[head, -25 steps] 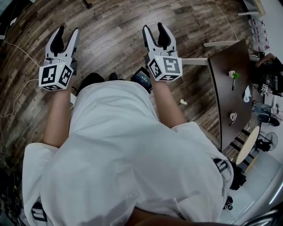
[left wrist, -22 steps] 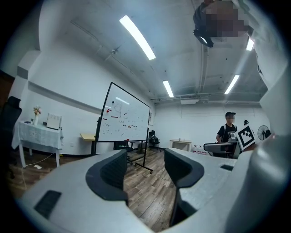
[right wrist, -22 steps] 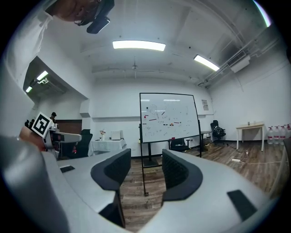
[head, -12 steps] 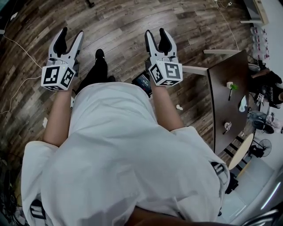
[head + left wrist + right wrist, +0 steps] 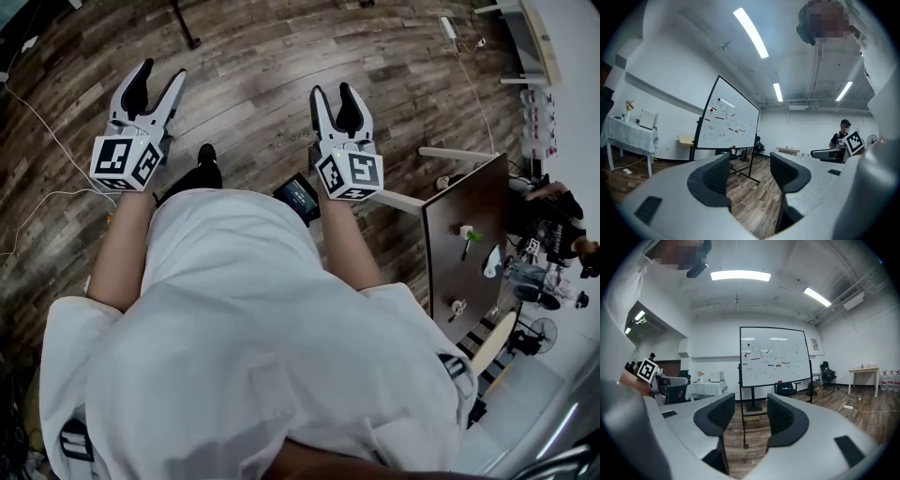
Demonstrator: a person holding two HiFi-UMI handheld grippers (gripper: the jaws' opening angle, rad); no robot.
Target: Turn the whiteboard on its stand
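Standing well apart from the whiteboard (image 5: 772,355), the person holds both tools out level over the wood floor (image 5: 253,75). The left gripper (image 5: 160,73) has its jaws wide apart, and its own view shows only floor and the far room between the pads. The right gripper (image 5: 332,91) is just as wide open and grips nothing; in its view the left post of the stand (image 5: 741,399) shows through the gap, but far beyond the jaws, not in them.

The board stands upright across the room on its wheeled stand, its written face towards the cameras. It sits left of centre and at a slant in the left gripper view, and nearly square on in the right gripper view. In the head view it is not in sight. A dark table (image 5: 459,253) stands off to the person's right.

By my reading the task has not begun: nothing has touched the board. All of it is left: closing the gap, setting the jaws on the frame's edges, likely one at each side, and swinging the board round on its stand
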